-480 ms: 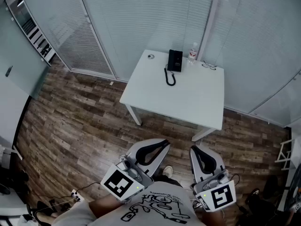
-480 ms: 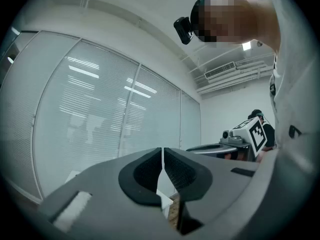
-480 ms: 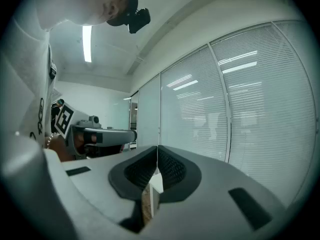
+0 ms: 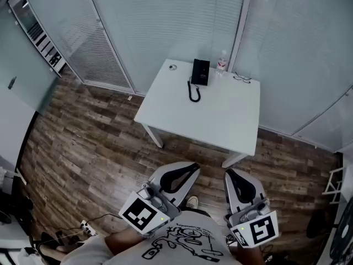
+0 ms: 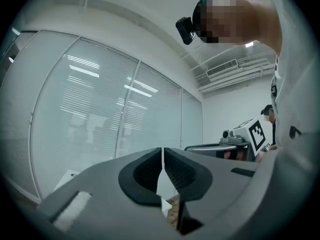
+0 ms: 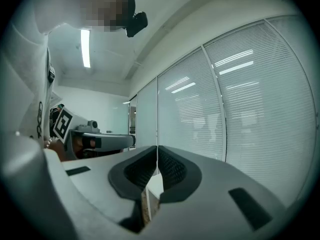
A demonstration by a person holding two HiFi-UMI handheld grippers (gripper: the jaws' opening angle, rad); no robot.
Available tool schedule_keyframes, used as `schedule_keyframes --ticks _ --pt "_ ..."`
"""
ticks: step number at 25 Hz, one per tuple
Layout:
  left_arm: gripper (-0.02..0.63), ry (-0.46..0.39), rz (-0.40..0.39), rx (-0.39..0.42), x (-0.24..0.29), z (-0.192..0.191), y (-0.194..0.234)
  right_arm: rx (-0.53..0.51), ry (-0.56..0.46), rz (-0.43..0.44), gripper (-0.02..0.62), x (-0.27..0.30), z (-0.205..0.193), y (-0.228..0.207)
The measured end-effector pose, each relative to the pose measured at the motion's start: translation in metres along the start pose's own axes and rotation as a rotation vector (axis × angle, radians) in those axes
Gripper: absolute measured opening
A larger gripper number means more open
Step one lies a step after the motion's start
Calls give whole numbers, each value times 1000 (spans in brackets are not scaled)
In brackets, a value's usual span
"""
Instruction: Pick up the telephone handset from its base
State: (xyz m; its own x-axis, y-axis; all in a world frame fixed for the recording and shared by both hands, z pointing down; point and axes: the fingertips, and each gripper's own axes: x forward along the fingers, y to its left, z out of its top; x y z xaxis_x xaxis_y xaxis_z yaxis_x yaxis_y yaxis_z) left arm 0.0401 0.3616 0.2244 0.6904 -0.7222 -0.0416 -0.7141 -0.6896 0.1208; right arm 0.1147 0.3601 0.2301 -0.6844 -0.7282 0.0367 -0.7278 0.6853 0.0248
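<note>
**A:** How do the jaws stand?

**B:** On the left gripper [image 5: 162,156] the dark ribbed pads meet tip to tip with only a hairline seam between them, and they hold nothing. The right gripper [image 6: 157,156] is the same: closed and empty. Both are carried level, close in front of the person's body.

**A:** And the phone?

**B:** It is well apart from both grippers. The black desk telephone [image 4: 200,72] sits near the far edge of the white rectangular table [image 4: 220,120], left of that edge's middle. The handset appears to lie on its base, though it is too small here to tell one from the other. The black coiled cord [image 4: 193,94] loops towards the table's middle. A clear plastic bottle [image 4: 222,61] stands just right of the phone, and a pair of glasses [image 4: 241,78] lies nearer the far right corner.

**A:** Which step is this, then?

**B:** I'd judge it the approach, with nothing grasped yet. Brown wood-plank floor [image 4: 83,142] lies between the person and the table. The next move calls for walking up to the near edge, opening one pair of jaws, and reaching across to the handset without knocking the bottle.
</note>
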Motion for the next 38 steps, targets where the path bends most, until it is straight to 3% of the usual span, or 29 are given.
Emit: schedule_keyframes --ticks 8,19,26,38 --pt "15 14 14 -23 30 -11 -6 16 -4 16 8 -4 -6 -32" --pt "15 -1 16 -27 71 -15 38 22 7 -8 8 33 -14 -74" --pt "15 -12 -2 -40 107 -12 102 8 14 -16 8 99 -13 -105" --pt "15 -40 -2 -43 172 16 257 -2 35 -4 8 261 -2 -158"
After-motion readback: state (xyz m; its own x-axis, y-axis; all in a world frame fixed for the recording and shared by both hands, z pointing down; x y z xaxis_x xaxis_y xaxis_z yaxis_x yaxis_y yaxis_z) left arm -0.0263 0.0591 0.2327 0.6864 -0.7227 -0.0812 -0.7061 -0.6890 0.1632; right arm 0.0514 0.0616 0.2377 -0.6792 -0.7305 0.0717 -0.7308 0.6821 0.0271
